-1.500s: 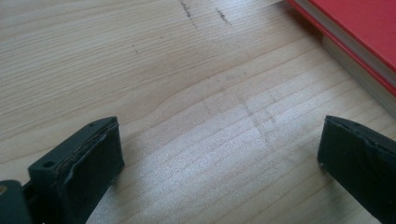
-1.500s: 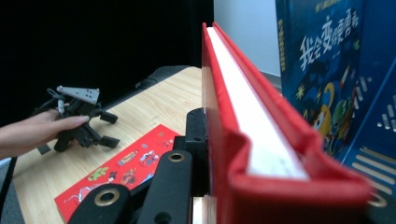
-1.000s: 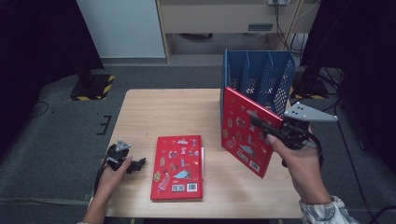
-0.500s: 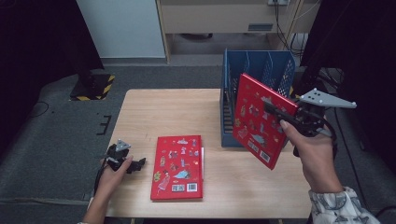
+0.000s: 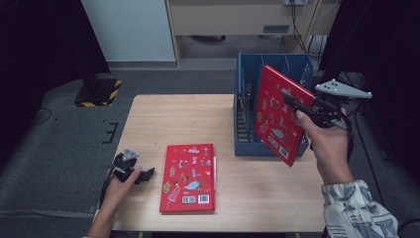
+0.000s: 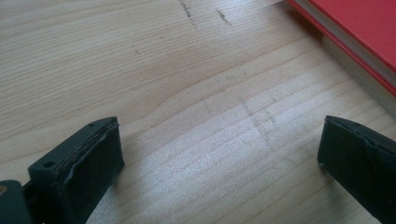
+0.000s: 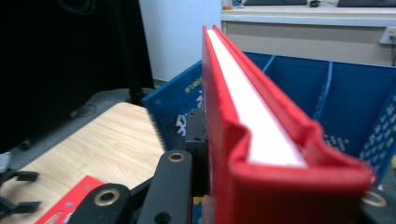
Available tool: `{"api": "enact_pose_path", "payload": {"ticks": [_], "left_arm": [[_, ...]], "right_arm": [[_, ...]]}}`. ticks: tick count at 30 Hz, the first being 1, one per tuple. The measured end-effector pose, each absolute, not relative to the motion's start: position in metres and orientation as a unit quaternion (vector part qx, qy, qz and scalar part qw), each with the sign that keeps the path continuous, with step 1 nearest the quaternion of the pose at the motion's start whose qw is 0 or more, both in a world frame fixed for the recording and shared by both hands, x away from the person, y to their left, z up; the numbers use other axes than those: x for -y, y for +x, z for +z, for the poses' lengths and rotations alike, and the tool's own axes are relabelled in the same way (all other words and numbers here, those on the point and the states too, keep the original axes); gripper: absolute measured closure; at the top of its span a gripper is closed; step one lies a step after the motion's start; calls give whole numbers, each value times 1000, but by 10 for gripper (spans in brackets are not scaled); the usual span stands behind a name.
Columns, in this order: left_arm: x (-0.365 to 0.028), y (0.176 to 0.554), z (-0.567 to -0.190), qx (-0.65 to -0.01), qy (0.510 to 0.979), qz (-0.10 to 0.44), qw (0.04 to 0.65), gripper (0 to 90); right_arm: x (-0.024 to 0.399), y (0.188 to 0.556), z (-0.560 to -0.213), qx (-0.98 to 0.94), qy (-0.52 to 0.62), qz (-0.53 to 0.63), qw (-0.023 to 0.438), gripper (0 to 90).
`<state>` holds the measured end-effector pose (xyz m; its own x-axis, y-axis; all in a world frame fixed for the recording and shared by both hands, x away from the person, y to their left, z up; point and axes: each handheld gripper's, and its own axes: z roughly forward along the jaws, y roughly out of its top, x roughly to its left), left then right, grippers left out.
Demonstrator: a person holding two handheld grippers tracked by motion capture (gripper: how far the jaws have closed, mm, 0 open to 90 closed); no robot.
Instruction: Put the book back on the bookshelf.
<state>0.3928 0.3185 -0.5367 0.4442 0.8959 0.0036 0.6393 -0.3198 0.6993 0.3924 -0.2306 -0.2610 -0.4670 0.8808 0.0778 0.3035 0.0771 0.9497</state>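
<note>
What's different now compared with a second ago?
The right gripper, clamped on the lifted red book, has carried it up off the table and back toward the blue file rack. The left gripper stayed resting open on the table, and the second red book still lies flat.

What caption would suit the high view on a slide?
Right gripper lifts a red book by the blue file rack; a second red book lies flat on the table.
</note>
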Motion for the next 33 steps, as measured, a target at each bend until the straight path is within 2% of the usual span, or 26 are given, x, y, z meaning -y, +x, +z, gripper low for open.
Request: {"api": "enact_pose_path", "payload": {"ticks": [20, 33], "left_arm": [[-318, 394, -537, -487, 787, 200, 320, 0], [-315, 394, -537, -489, 788, 199, 318, 0]], "right_arm": [[237, 430, -264, -657, 476, 501, 304, 793], [222, 450, -279, -654, 479, 478, 338, 793]]}}
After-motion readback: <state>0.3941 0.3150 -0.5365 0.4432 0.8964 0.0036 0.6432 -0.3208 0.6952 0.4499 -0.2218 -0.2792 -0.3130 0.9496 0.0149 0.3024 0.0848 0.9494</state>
